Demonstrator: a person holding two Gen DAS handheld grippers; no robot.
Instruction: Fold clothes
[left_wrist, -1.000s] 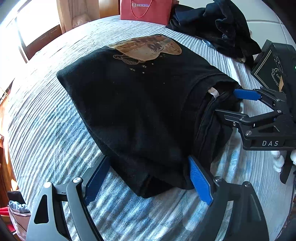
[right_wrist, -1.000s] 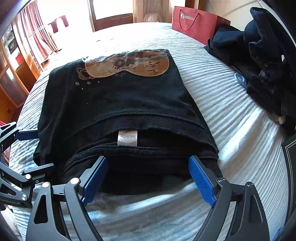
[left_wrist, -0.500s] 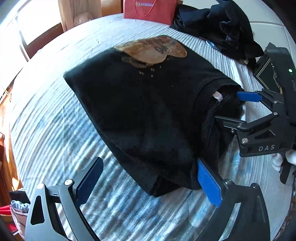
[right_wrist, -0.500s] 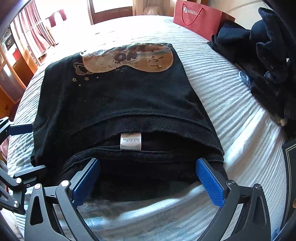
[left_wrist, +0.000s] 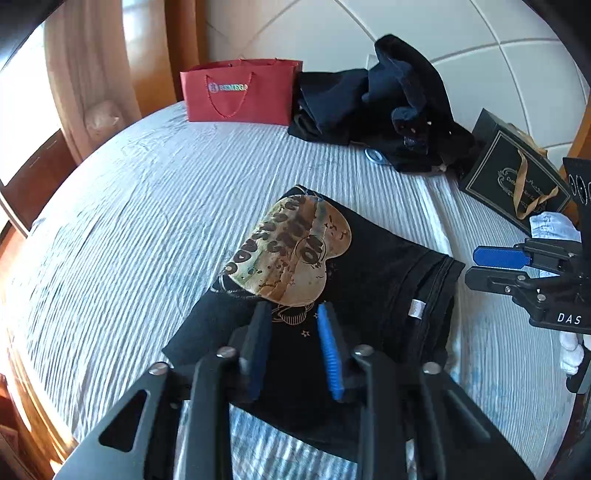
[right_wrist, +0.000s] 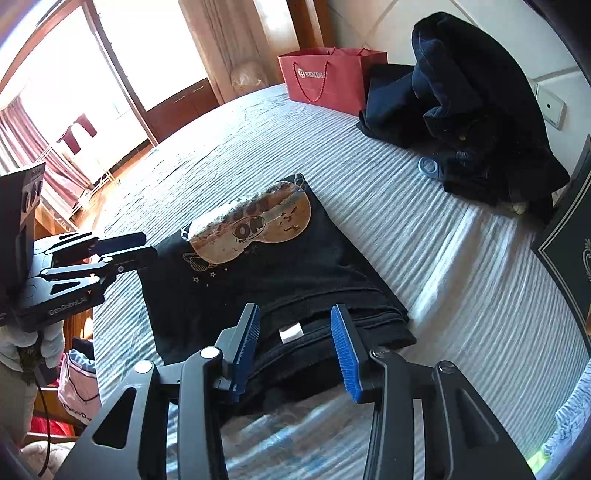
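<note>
A folded black T-shirt (left_wrist: 369, 266) with a gold print lies on the striped bed (left_wrist: 147, 203); its collar and white label face the right wrist view (right_wrist: 258, 280). My left gripper (left_wrist: 293, 308) hovers above the shirt's near side, apart from it. Its jaws are closing and stand narrow with nothing between them. It also shows at the left of the right wrist view (right_wrist: 146, 245). My right gripper (right_wrist: 294, 308) hangs above the collar end, jaws closing, holding nothing. It also shows at the right of the left wrist view (left_wrist: 472, 266).
A red paper bag (left_wrist: 240, 92) and a pile of dark clothes (left_wrist: 388, 110) sit at the head of the bed. A black gift bag (left_wrist: 513, 177) with a gold ribbon stands to the right. The bed's edge drops off at the left, toward the windows.
Both grippers rose off the bed and drew back from the shirt's edges. Their jaws went from wide open around the folded shirt to narrow. The shirt stays flat.
</note>
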